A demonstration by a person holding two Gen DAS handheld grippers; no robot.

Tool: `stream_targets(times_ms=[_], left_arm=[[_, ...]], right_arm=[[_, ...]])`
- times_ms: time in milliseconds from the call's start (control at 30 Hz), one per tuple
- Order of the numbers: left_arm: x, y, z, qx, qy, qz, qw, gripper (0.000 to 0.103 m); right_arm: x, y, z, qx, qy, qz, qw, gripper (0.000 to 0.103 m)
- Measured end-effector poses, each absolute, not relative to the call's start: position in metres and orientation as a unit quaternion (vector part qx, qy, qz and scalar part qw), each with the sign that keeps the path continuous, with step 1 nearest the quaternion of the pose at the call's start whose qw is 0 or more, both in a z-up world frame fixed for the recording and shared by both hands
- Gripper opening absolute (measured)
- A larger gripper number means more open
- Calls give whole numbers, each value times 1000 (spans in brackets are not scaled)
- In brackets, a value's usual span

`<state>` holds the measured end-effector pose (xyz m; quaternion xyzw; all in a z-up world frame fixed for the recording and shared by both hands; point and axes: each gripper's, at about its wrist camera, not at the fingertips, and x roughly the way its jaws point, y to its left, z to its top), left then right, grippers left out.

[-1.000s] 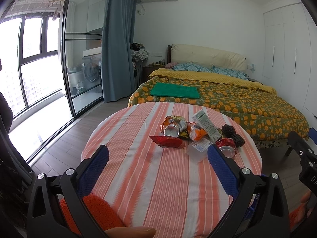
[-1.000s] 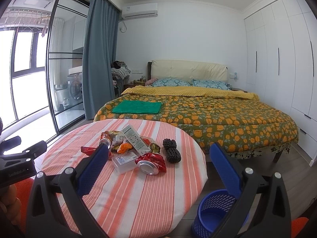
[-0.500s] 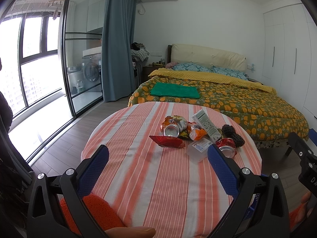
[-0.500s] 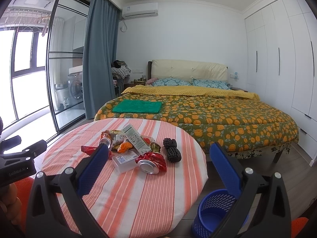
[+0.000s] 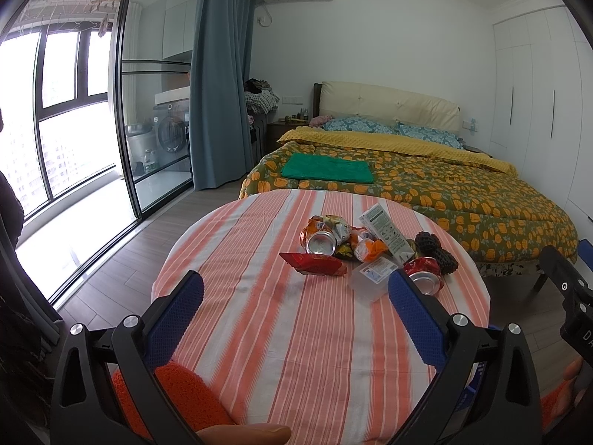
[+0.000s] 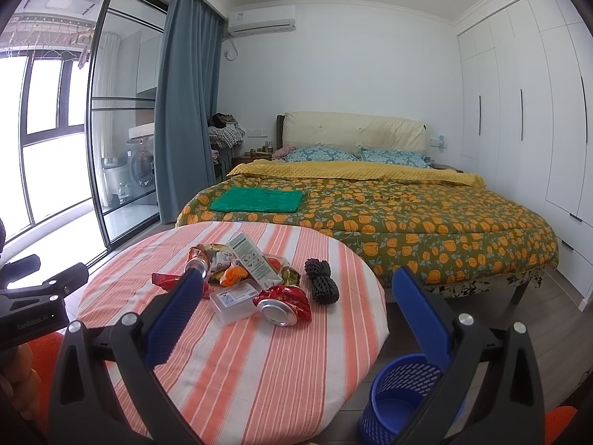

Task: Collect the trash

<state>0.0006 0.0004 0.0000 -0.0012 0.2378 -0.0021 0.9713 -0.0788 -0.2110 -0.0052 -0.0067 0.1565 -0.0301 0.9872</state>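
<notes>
Currently the left gripper [image 5: 295, 291] hangs over the near edge of the round counter [image 5: 259, 333], jaws spread wide, nothing between its blue pads [image 5: 178, 315]. The right gripper [image 6: 296, 289] is likewise wide open and holds nothing; it sits off the counter's right edge, above a blue basket [image 6: 393, 404] standing on the floor just beside that edge.

The counter carries an orange-and-white striped cloth. All trash lies in one cluster toward the far right portion of the counter, well apart from both grippers:

- A clear plastic box [image 6: 235, 298] lies nearest, at the front of the cluster.
- A crushed red can [image 6: 283, 304] lies just right of the box, touching it, its open end facing the cameras.
- A red wrapper [image 5: 315, 263] lies flat at the cluster's left front.
- A second crushed can [image 5: 320, 241], orange, sits behind the wrapper, silver end forward.
- Crumpled snack wrappers [image 5: 355, 246] fill the middle.
- A white and green carton [image 5: 385, 231] lies tilted across the wrappers.
- A black mesh bundle [image 6: 320, 283] lies at the right of the cluster, near the counter's right edge.

Beyond the counter's far edge stands a bed [image 6: 407, 222] with a flowered quilt; a folded green cloth [image 6: 257, 200] lies on its near left corner. A blue curtain [image 6: 183, 111] hangs left of the bed.
</notes>
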Motion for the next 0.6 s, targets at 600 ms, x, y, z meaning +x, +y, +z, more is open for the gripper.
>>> stream_targets(times_ms=[600], left_arm=[[-3,-2,0,-1,239,-2,971,99]], right_arm=[[-78,-211,-6,-8,157,-31,987,98]])
